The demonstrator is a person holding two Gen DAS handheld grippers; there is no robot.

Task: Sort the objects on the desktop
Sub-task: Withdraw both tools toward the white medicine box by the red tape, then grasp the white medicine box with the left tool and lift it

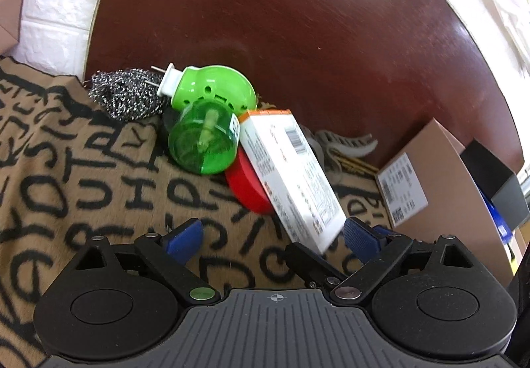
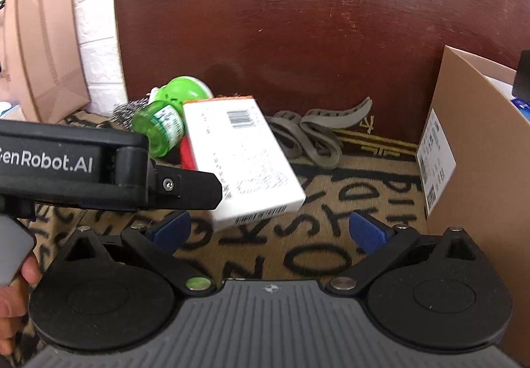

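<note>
Left wrist view showed us the box [image 1: 291, 176] lying on the mat [image 1: 82, 169], its long axis running away from us, its near corner just inside our left fingers [image 1: 359, 237], spread and empty; the right fingers [image 2: 366, 230], equally released, sat farther off.

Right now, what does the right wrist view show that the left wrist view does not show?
Only the right wrist view shows the left gripper from the side, the person's hand holding it, and a brown paper bag by the wall. Only the left wrist view shows the plug pins of the green mosquito repeller and most of the red round object. Both show the white box, the steel scrubber, the gray strap, the cardboard box and the lettered mat.
</note>
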